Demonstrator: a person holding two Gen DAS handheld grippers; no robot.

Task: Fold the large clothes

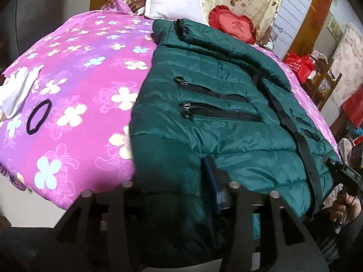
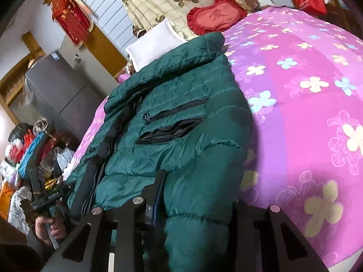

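Green puffer jacket (image 1: 226, 122): lies front-up on the pink flowered quilt (image 1: 79, 86), collar toward the white pillow (image 1: 174, 2), two black pocket zippers showing, hem hanging over the quilt's near edge.
Left gripper (image 1: 179, 195): at the jacket's near hem, jaws clamped on a fold of green fabric.
Right gripper (image 2: 192, 195): at the hem on the jacket's other side, jaws likewise closed on the fabric.
Black hair tie (image 1: 38, 116): on the quilt, well apart from the jacket.
Red heart cushion (image 1: 233, 26): beyond the collar.
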